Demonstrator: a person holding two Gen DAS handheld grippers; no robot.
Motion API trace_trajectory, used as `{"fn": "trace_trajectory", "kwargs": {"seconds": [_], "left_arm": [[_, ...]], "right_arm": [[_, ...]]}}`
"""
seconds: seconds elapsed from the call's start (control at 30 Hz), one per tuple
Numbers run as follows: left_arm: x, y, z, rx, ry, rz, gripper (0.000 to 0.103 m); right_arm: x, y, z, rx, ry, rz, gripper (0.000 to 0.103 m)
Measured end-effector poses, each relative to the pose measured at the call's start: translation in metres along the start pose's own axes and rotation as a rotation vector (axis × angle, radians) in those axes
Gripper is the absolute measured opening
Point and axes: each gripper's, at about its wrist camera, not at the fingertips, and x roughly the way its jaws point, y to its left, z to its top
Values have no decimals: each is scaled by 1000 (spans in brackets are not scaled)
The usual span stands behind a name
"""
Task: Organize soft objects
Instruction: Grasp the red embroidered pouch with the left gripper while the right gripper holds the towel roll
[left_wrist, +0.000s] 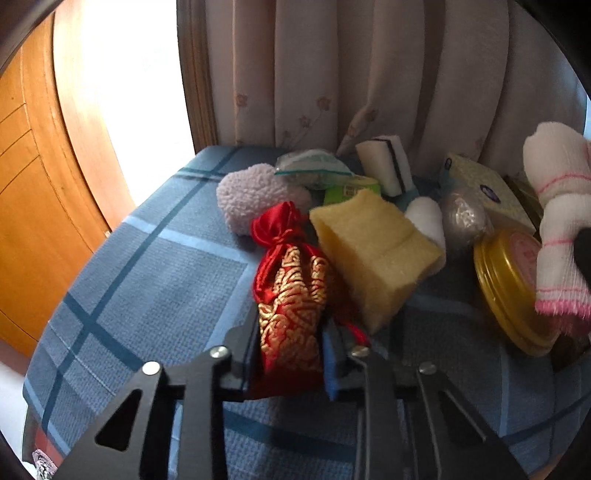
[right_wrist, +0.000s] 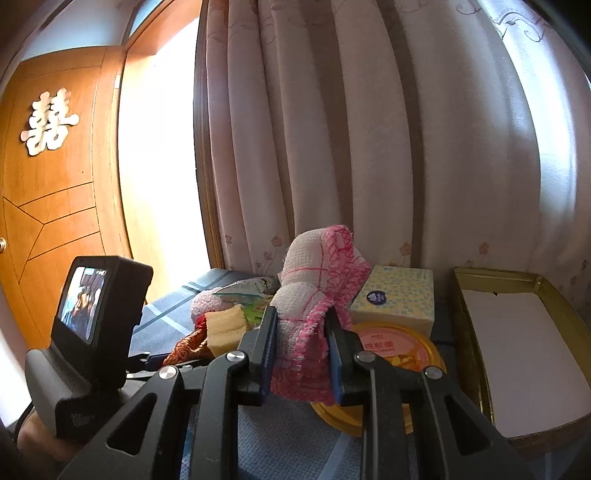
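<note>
A red satin pouch (left_wrist: 291, 291) with gold embroidery lies on the blue checked tablecloth (left_wrist: 147, 277), and my left gripper (left_wrist: 291, 332) is shut on its lower half. A yellow sponge block (left_wrist: 373, 251) leans against the pouch's right side. In the right wrist view my right gripper (right_wrist: 301, 314) is shut on a white cloth with pink edging (right_wrist: 317, 295), held up above a round gold tin (right_wrist: 399, 347). The same cloth (left_wrist: 561, 206) hangs at the right edge of the left wrist view. The pouch (right_wrist: 188, 347) and sponge (right_wrist: 225, 325) show left of the right gripper.
Behind the pouch sit a lilac fleece item (left_wrist: 251, 195), a zip bag (left_wrist: 310, 168), a white sponge with a dark stripe (left_wrist: 386, 168), a silver ball (left_wrist: 461, 214) and a tissue box (left_wrist: 487, 188). A gold tray (right_wrist: 458, 295) with a white liner stands at the right. Curtains hang behind.
</note>
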Motion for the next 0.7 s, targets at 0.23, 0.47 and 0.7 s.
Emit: {"fn": "trace_trajectory", "kwargs": {"seconds": [0.23, 0.47, 0.7], "left_arm": [[-43, 7, -10, -29, -162, 12, 25], [-86, 20, -14, -78, -330, -71, 25], [-88, -7, -7, -13, -354, -113, 25]], "right_arm": [[-9, 2, 0, 8, -31, -48, 26], [-29, -17, -2, 79, -69, -94, 26], [-55, -37, -6, 91, -106, -160, 26]]}}
